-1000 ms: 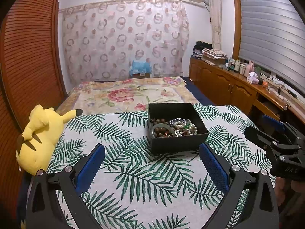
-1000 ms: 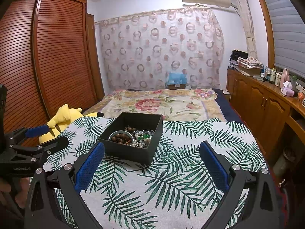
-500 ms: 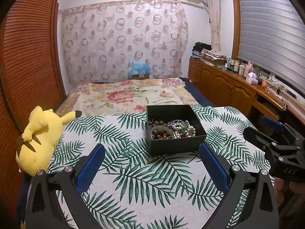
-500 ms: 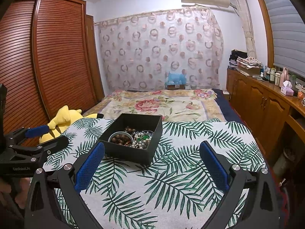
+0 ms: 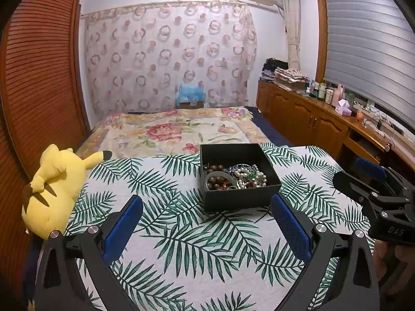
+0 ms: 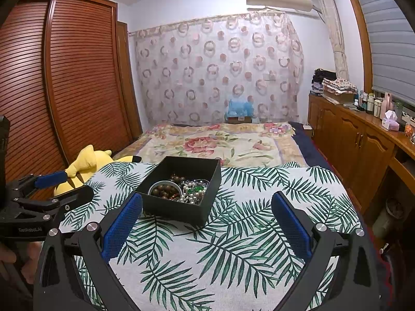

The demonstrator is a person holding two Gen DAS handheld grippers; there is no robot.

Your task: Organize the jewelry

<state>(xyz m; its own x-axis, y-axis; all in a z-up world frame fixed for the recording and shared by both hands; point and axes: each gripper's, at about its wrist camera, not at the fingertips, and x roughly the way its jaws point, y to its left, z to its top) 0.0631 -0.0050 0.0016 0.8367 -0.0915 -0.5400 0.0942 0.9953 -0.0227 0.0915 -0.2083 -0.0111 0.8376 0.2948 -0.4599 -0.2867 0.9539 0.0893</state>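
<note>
Left-wrist view, from left to right: a yellow plush toy [image 5: 55,186] lies at the left edge of the worktop [image 5: 181,233], which is covered by a palm-leaf cloth. The left claw [image 5: 207,223] hovers above the near part of the cloth with its blue-padded fingers [image 5: 123,229] spread wide and nothing between them. Just beyond the claw, slightly right of centre, stands an open black box [image 5: 238,197] holding the jewelry [image 5: 234,178]: brown wooden beads on the left, pearl strands and green stones on the right. At the far right the right claw [image 5: 363,176] enters the view, also parted and empty, well apart from the box. Right-wrist view, from left to right: the left claw [image 6: 62,184] shows at the left edge, in front of the plush toy [image 6: 85,163]; a hand [image 6: 15,261] grips its handle below. The box [image 6: 181,207] sits left of centre, its near corner just beside the left blue pad [image 6: 122,228] of the right claw [image 6: 207,223], whose fingers stand wide apart and grasp nothing. A floral bed [image 6: 220,142] lies beyond the worktop, with wooden cabinets [image 6: 363,150] on the right.
</note>
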